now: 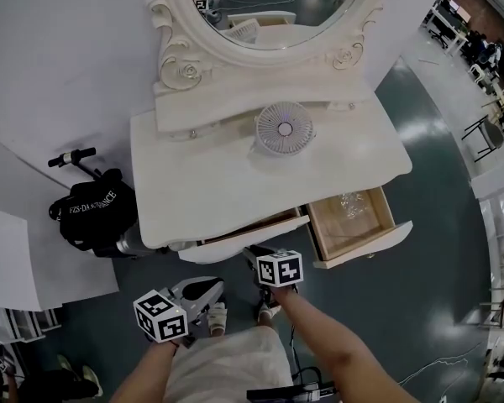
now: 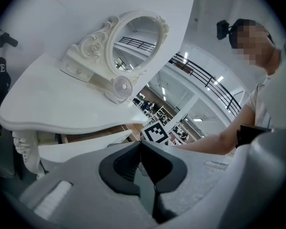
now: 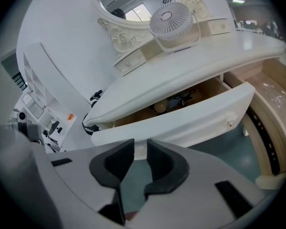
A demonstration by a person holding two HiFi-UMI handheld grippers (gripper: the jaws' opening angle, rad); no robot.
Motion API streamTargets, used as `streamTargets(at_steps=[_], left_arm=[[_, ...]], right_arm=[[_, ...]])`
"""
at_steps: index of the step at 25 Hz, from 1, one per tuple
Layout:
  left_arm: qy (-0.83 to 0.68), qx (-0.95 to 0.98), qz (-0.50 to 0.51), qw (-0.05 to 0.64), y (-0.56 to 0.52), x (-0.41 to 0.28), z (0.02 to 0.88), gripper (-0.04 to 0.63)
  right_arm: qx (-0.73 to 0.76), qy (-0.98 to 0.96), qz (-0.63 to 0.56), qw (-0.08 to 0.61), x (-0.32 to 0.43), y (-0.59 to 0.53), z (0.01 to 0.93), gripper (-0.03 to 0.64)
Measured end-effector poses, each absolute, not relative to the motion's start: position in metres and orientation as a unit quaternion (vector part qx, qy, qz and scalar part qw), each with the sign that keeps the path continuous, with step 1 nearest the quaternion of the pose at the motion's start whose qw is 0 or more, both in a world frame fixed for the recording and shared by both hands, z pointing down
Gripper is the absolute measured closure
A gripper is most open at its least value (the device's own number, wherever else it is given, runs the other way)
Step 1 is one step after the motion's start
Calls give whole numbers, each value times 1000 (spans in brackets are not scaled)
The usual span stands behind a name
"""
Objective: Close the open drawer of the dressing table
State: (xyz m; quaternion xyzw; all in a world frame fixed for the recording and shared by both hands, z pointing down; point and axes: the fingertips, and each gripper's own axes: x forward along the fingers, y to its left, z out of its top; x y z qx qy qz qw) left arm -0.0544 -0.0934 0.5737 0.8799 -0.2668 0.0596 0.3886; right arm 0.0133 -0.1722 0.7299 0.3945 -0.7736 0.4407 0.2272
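Note:
The white dressing table [image 1: 193,183] has two drawers pulled out. The middle drawer [image 1: 256,230] stands a little way open; its white front [image 3: 190,120] with a small knob [image 3: 230,122] fills the right gripper view. The right-hand drawer [image 1: 353,225] is pulled far out, with clear plastic inside it. My right gripper [image 1: 254,254] [image 3: 140,144] hangs just in front of the middle drawer's front, open by a narrow gap with nothing between its pads. My left gripper [image 1: 208,285] [image 2: 140,143] hovers lower and to the left, shut and empty.
A small white fan [image 1: 283,128] stands on the tabletop below the oval mirror [image 1: 277,7]. A black bag [image 1: 92,212] leans left of the table. White shelving [image 1: 8,321] sits at the lower left. The person's feet [image 1: 217,317] are on the dark floor.

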Motion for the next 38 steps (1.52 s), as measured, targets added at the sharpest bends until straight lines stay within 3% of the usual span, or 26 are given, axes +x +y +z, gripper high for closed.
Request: streamTargets(at_steps=[15, 38], left_arm=[[-270, 885, 86, 369, -113, -32, 597, 586], [-289, 866, 87, 399, -130, -40, 627, 586]], right_arm=[[389, -803, 386, 233, 7, -192, 728, 525], [393, -825, 315, 254, 1, -220, 727, 529]])
